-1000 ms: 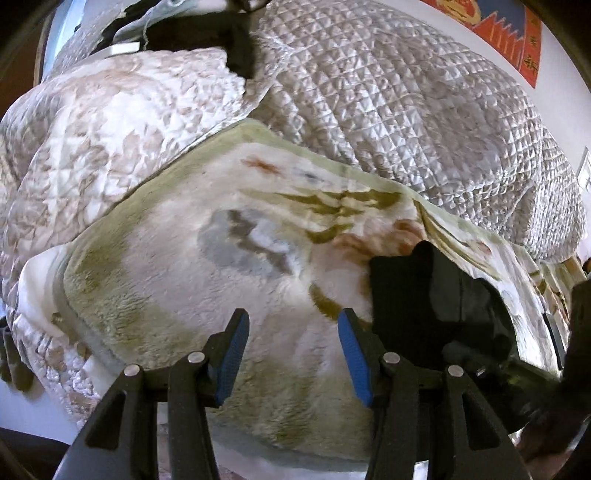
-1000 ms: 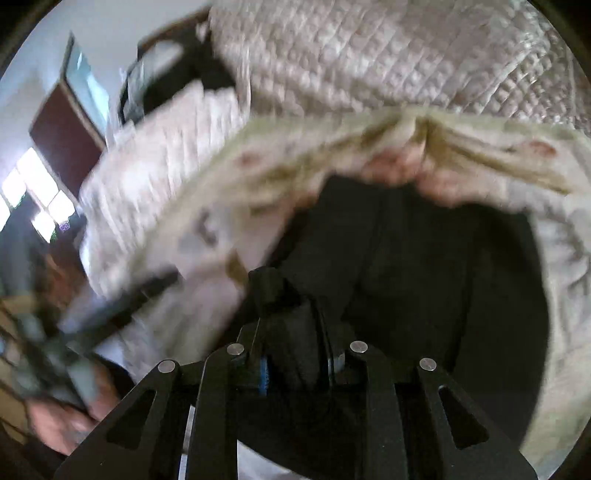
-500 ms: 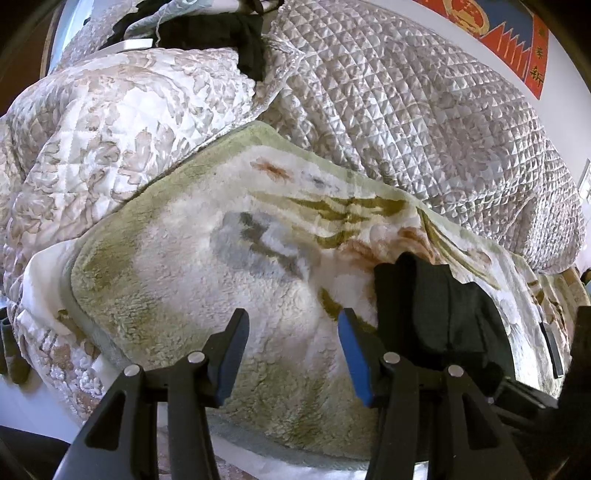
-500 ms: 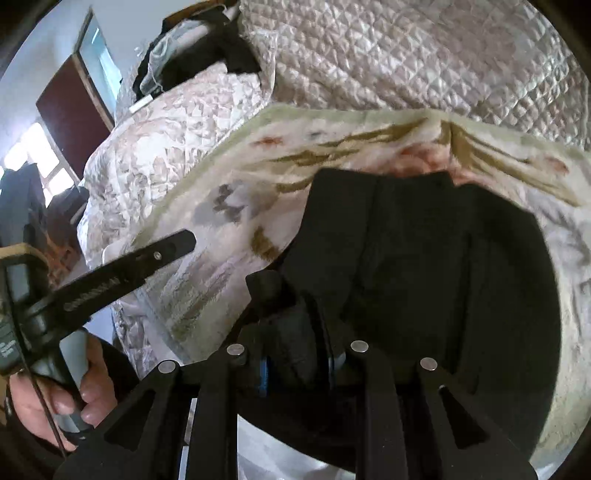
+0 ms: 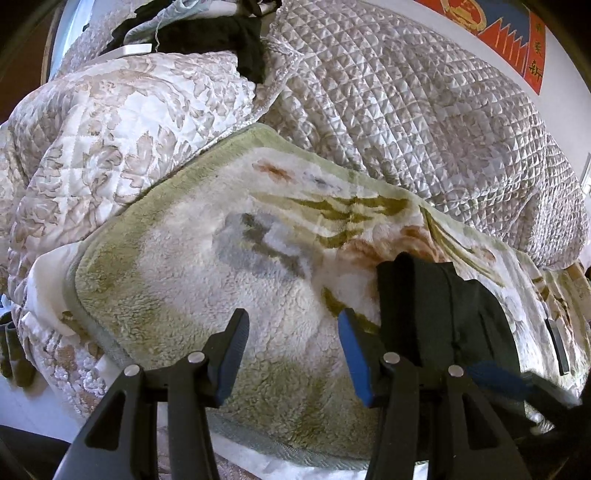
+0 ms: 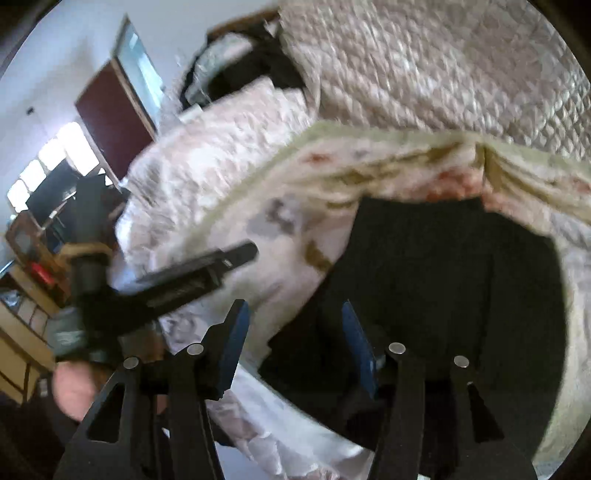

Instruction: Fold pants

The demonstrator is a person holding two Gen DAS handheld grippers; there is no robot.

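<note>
The black pants (image 5: 439,314) lie folded in a compact stack on the fluffy green-and-white blanket (image 5: 207,280); in the right wrist view the pants (image 6: 450,280) fill the middle right. My left gripper (image 5: 291,350) is open and empty, over the blanket just left of the pants. My right gripper (image 6: 291,343) is open and empty, its right finger over the near left corner of the pants. The left gripper also shows in the right wrist view (image 6: 207,271), at the left over the bed edge.
A grey quilted bedspread (image 5: 424,122) and a floral quilt (image 5: 110,122) are piled behind the blanket. Dark clothes (image 5: 221,33) lie at the back. A dark door (image 6: 110,118) and wooden furniture (image 6: 22,317) stand off the bed's left side.
My right gripper was shut on a fold of the black pants; it has opened and let go. The left gripper has stayed open and nearly still.
</note>
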